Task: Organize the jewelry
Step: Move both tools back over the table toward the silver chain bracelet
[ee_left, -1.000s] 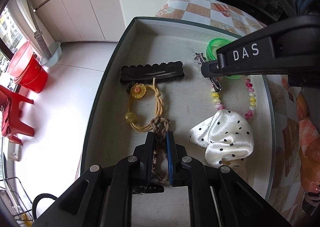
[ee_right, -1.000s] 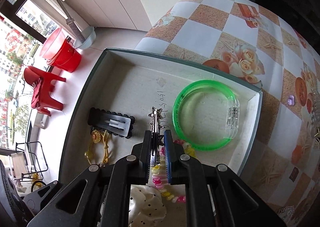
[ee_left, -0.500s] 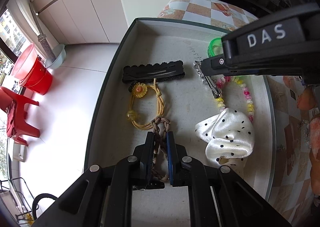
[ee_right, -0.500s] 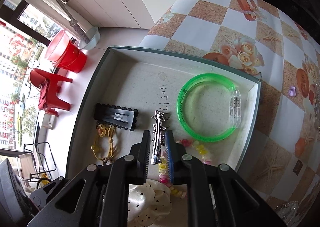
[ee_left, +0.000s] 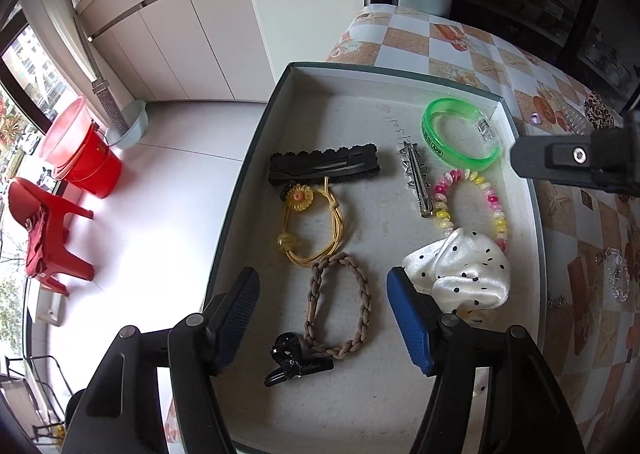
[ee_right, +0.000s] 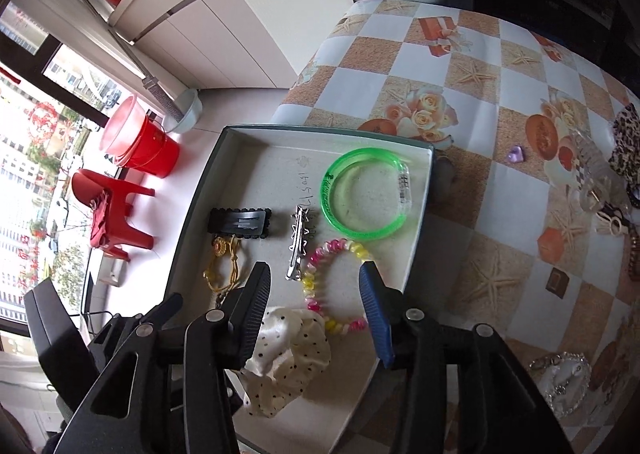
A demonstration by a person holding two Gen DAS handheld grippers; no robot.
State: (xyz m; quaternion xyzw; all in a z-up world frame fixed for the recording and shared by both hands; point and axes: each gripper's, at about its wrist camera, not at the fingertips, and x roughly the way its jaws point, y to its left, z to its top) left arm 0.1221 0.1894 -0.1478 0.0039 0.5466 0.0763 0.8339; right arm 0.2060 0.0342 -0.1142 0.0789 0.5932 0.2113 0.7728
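A shallow grey tray (ee_left: 352, 109) holds the jewelry. My left gripper (ee_left: 322, 282) hangs over its near end with jaws opening; a braided brown band (ee_left: 340, 306) lies loose on the tray floor beneath them, untouched by the pads. A small black claw clip (ee_left: 296, 364) sits beside it. My right gripper (ee_right: 315, 274) is also opening, with nothing between its jaws. A silver star clip (ee_right: 298, 242) lies flat just beyond it, next to a pink and yellow bead bracelet (ee_right: 332, 286), a green bangle (ee_right: 364, 193) and a white dotted scrunchie (ee_right: 288, 358).
A black hair clip (ee_left: 324, 169) and a yellow flower cord (ee_left: 312, 221) lie in the tray's left half. On the patterned tablecloth to the right are a purple heart (ee_right: 516, 153), clear claw clips (ee_right: 588, 173), a leopard scrunchie (ee_right: 628, 145) and a crystal bracelet (ee_right: 564, 378). The table edge drops off left.
The left gripper opened and let go of the braided band, which now lies on the tray. The right gripper released the star clip, opened, and drew up and back.
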